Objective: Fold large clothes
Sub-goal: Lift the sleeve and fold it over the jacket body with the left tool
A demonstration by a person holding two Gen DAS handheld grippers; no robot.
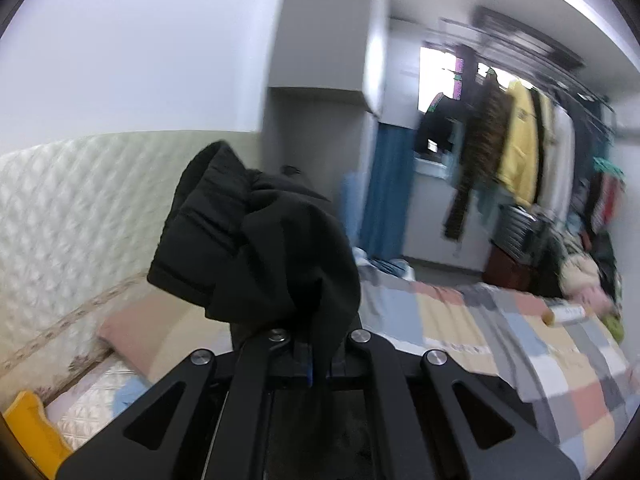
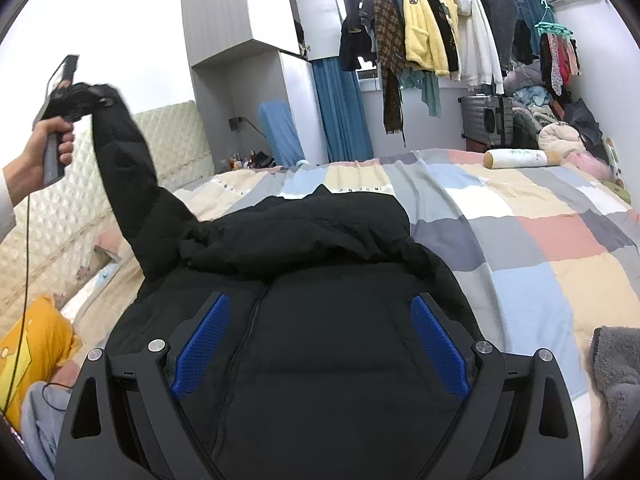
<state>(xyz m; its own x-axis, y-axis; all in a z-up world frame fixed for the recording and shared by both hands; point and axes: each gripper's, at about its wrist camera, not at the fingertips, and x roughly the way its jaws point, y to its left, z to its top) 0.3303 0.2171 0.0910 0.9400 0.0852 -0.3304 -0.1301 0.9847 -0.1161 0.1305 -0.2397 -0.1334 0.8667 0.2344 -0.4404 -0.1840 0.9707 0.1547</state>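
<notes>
On the bed, we hold the left gripper point(image 1: 312, 356) clamped on the cuff of the black jacket's point(image 2: 320, 320) sleeve point(image 2: 128, 176), its jaws pressed together with the dark cloth bunched up above them and hanging over the linkage. Seen from the right wrist, that sleeve rises steeply from the jacket's shoulder to our left hand point(image 2: 48, 148), up and to the left of the jacket body.

The right gripper point(image 2: 320, 344) stands wide apart over the jacket's front, one blue pad point(image 2: 204, 344) on either side of the zip point(image 2: 240, 356), holding nothing (whether the pads rest on the cloth we cannot tell).

The jacket lies flat on the patchwork quilt point(image 2: 540, 248), its long axis running straight away from the right gripper, the hood point(image 2: 320, 220) at the far end pointing toward the clothes rail point(image 2: 432, 20). Beyond the jacket and to its right, a cream bolster point(image 2: 520, 158) lies across the quilt; it carries green print too small to read. Left of the jacket stands the quilted headboard point(image 2: 176, 144), with a yellow cushion point(image 2: 32, 344) at the near left. The yellow fleece point(image 2: 420, 28) on the rail bears a dark badge, also unreadable.
</notes>
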